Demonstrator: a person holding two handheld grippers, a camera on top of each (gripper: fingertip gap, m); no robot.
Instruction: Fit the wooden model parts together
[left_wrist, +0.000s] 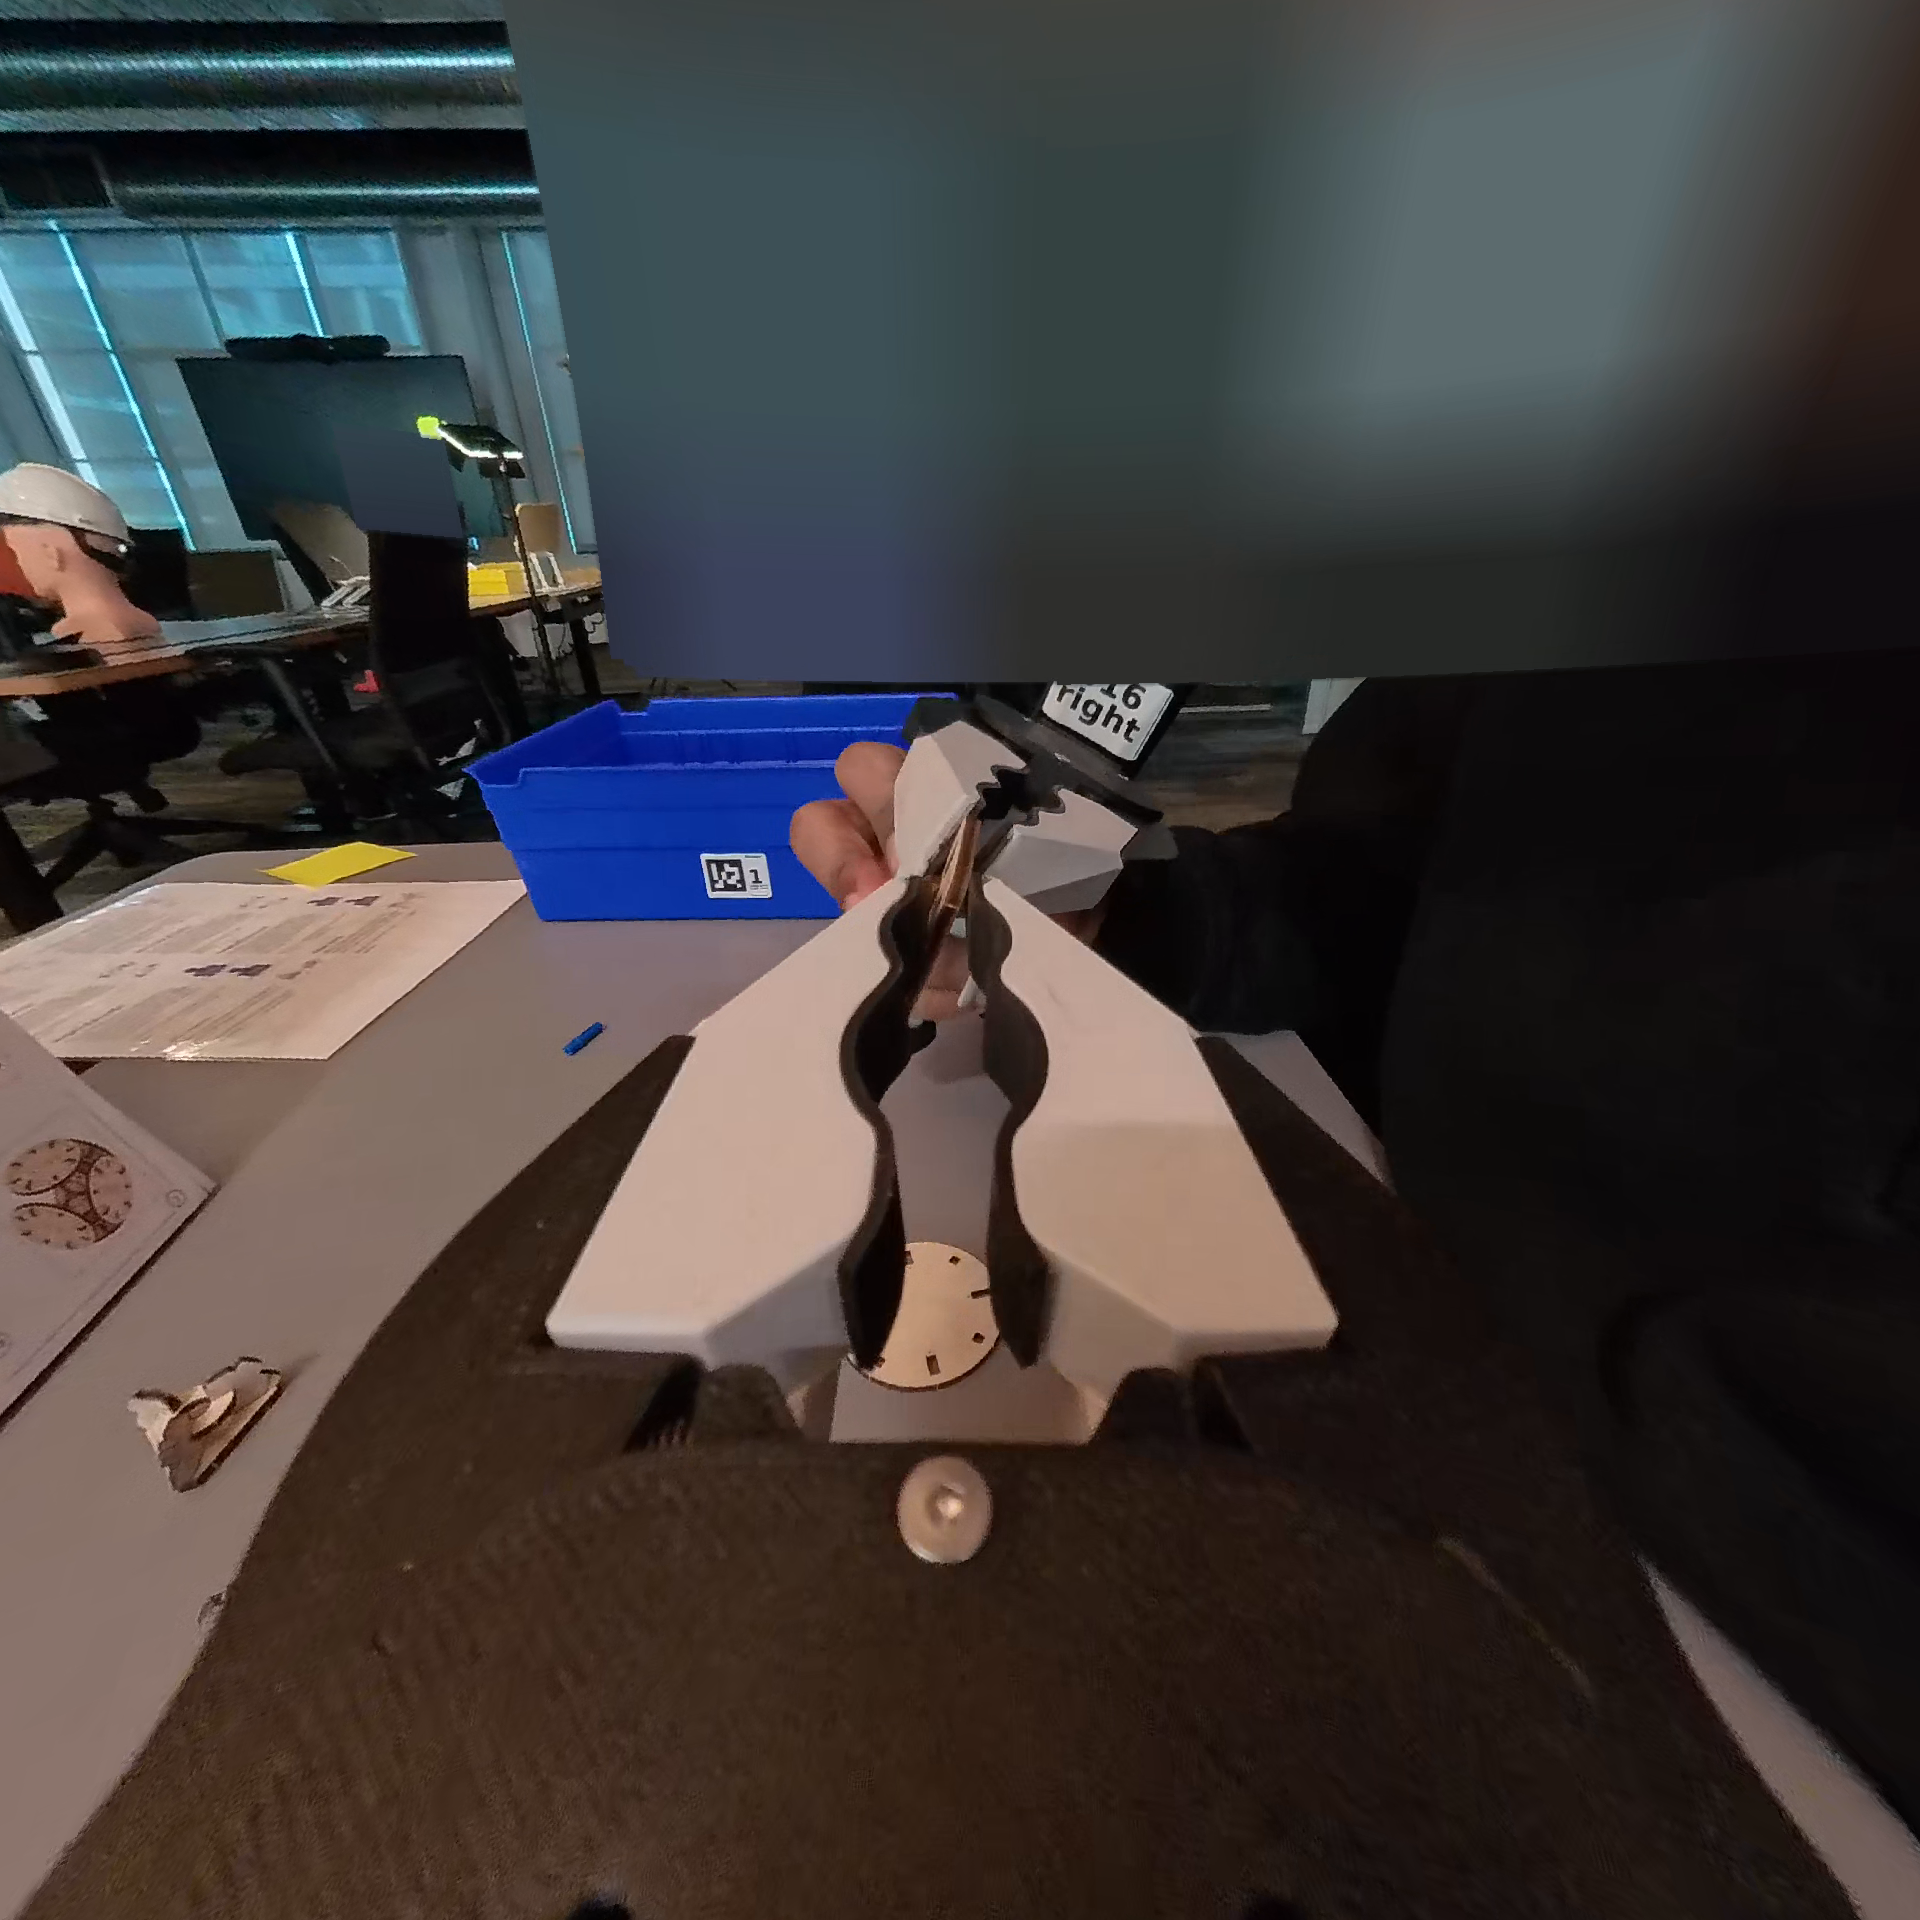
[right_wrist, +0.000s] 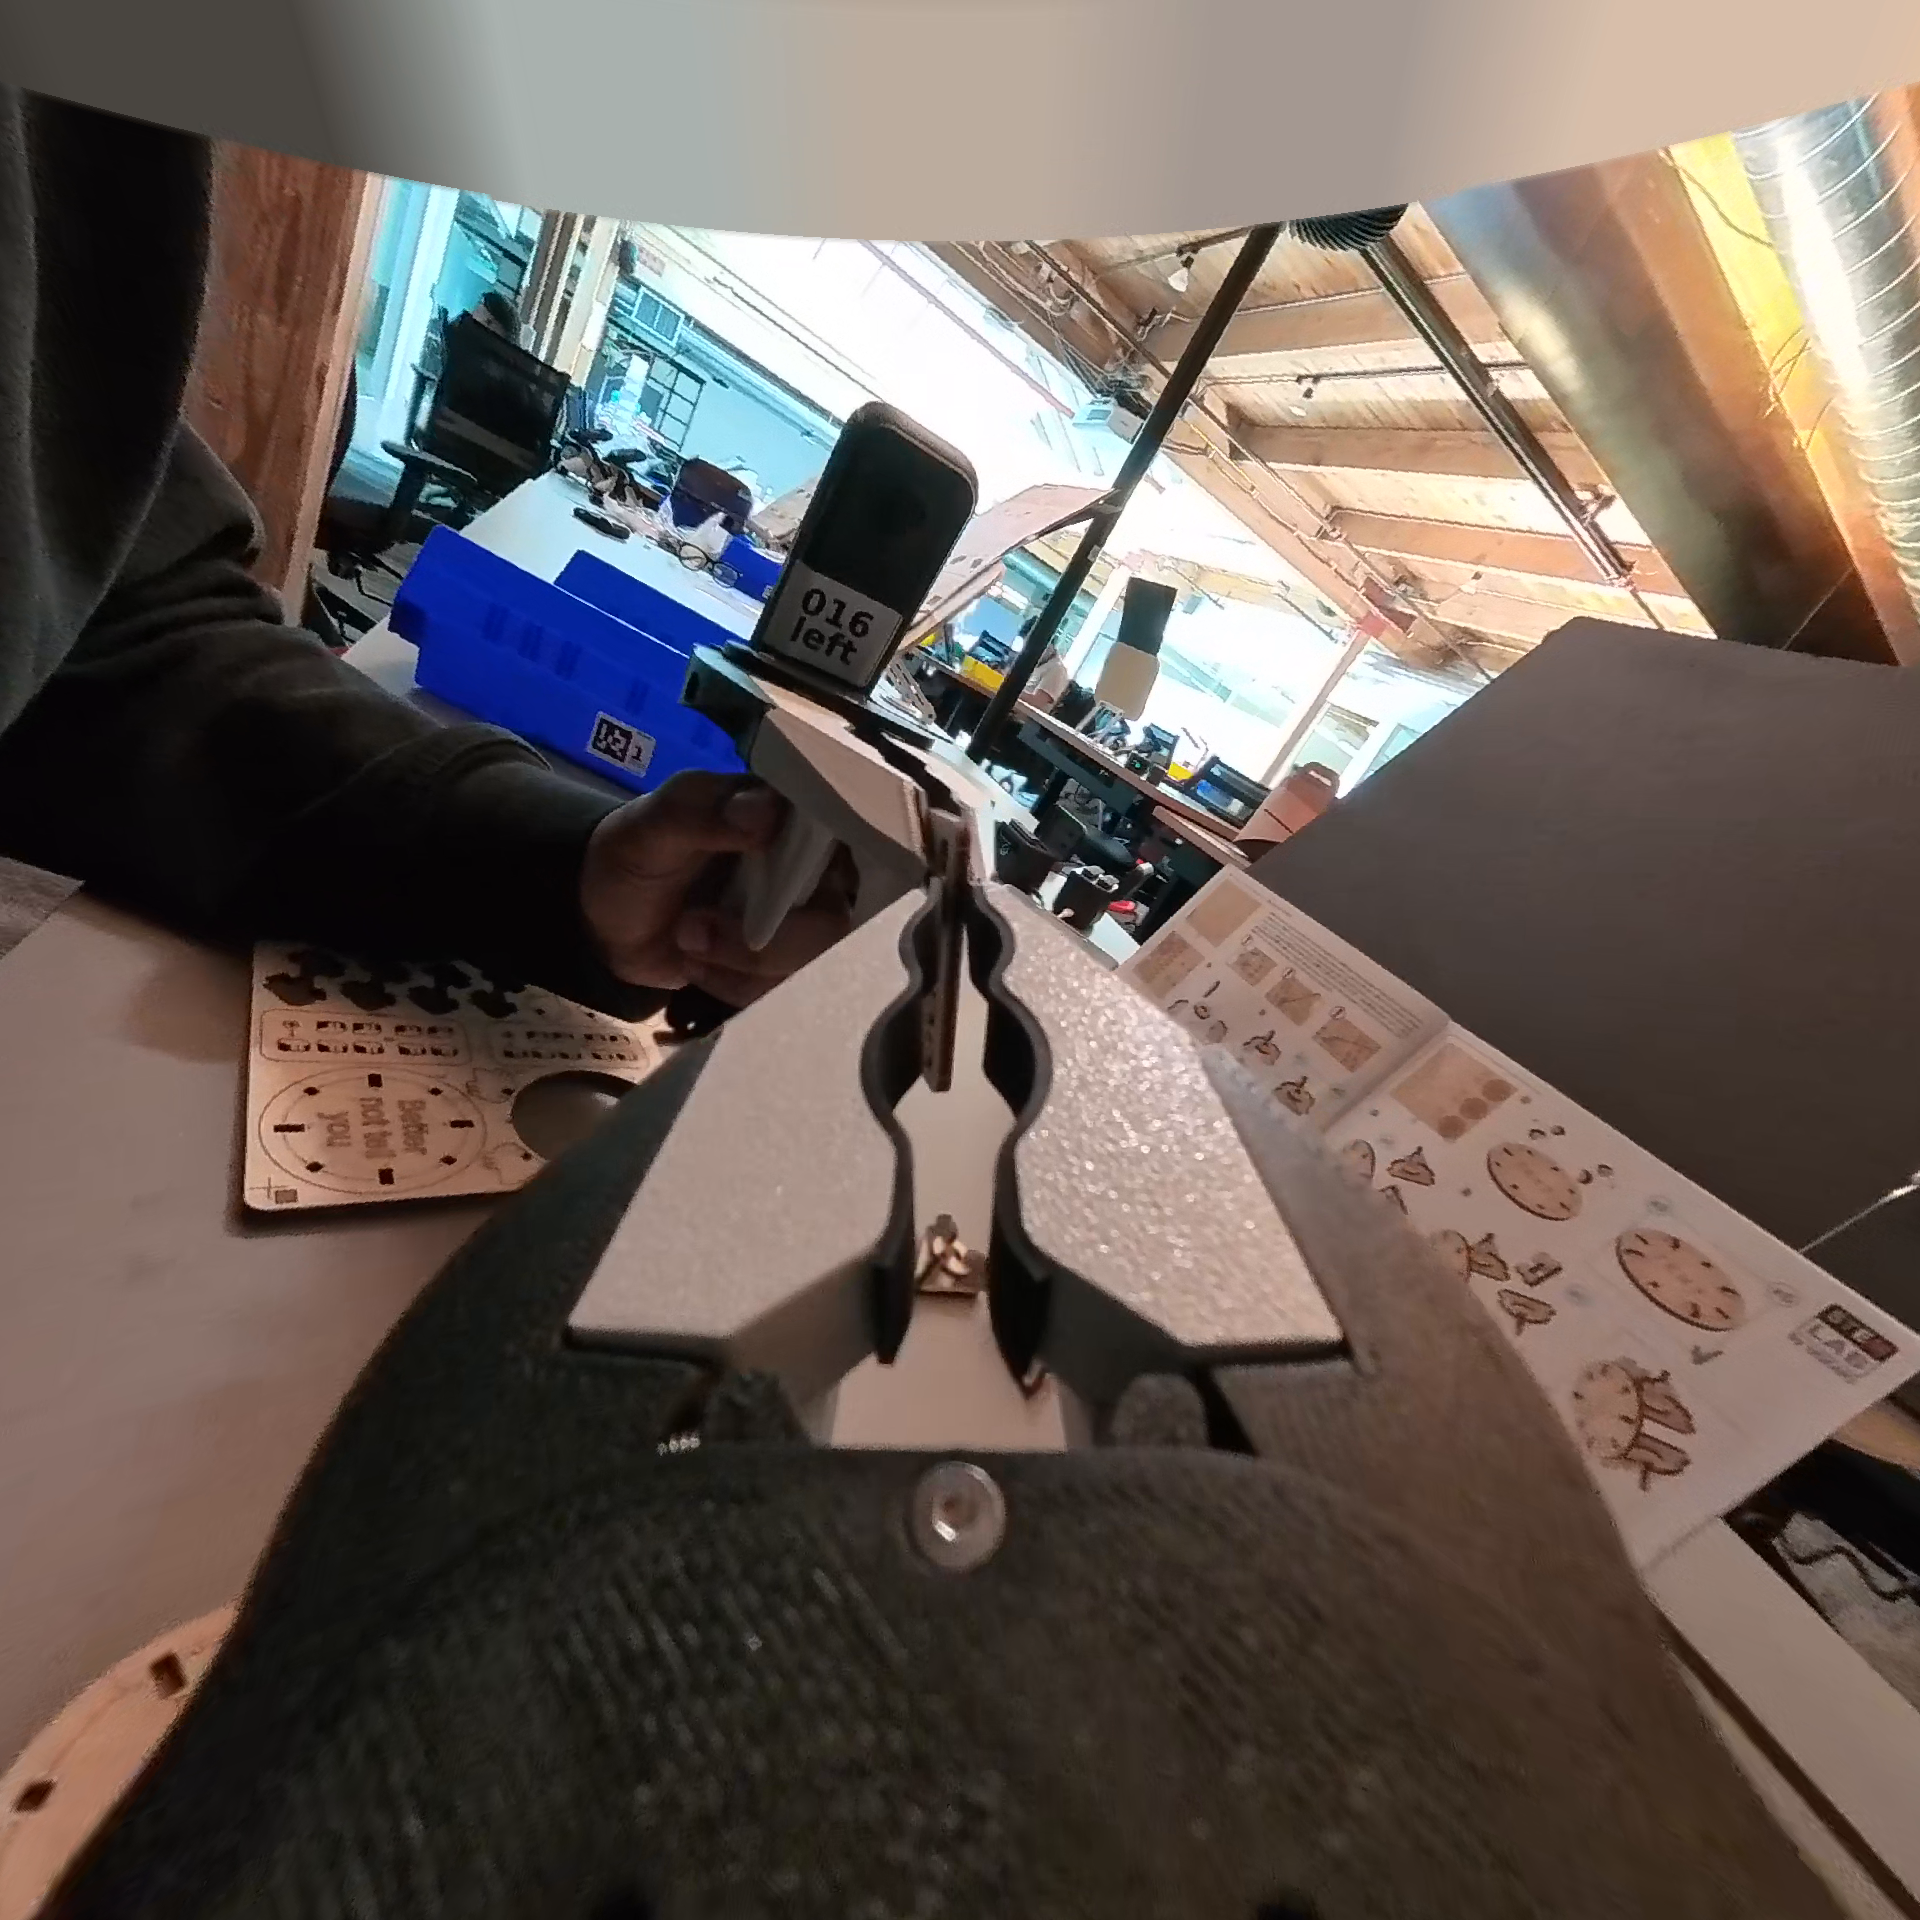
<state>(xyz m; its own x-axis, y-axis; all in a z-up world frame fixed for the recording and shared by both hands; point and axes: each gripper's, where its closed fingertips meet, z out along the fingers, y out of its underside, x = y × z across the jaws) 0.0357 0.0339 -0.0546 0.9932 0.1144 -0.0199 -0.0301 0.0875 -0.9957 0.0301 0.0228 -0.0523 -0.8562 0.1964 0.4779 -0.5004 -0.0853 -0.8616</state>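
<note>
The left wrist view is dim and cool, with pale teal daylight from windows (left_wrist: 260, 301) at ten o'clock and a dull sheen on the desk (left_wrist: 644, 977). The right wrist view is brighter: blown-out windows (right_wrist: 852, 312) at twelve o'clock and warm orange glare on a silver duct (right_wrist: 1808, 291) at two o'clock. Both show wide-angle bending at the edges, soft motion blur, and large smoothed patches along the top.

Our left tool (left_wrist: 954, 902) and right tool (left_wrist: 971, 831) meet tip to tip, both clamped on one thin wooden piece (left_wrist: 952, 871) above the desk (left_wrist: 623, 966); blue bin (left_wrist: 665, 810) behind, wooden disc (left_wrist: 930, 1314) below.
</note>
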